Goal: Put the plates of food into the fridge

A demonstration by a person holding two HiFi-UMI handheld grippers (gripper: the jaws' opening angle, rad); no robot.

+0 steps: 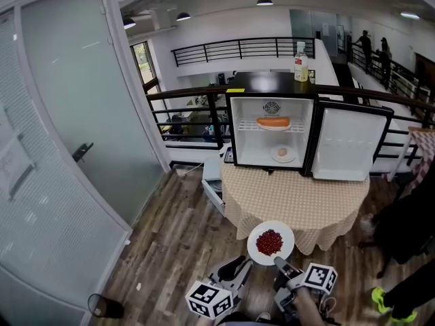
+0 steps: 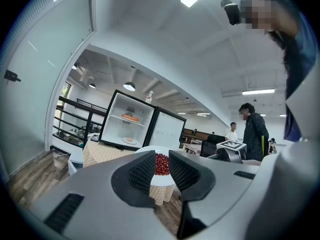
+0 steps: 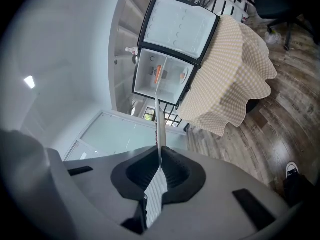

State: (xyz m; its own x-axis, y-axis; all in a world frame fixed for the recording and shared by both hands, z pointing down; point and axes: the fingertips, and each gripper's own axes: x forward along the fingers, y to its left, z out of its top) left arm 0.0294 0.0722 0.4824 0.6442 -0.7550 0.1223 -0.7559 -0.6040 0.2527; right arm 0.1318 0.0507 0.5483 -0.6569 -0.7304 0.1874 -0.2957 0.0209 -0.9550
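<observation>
your right gripper was pinched on the near rim of the plate of red berries, left gripper spread empty beside it, the open fridge straight ahead across the table.

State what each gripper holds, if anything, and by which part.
The right gripper grips the white plate of red food by its rim; the left gripper is open, holding nothing.

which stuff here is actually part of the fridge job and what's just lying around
Job: plate of red food, gripped by the right tool; open fridge; shelf plate; bottom plate.
Lying about: bottle on the fridge; shoe on the floor.
</observation>
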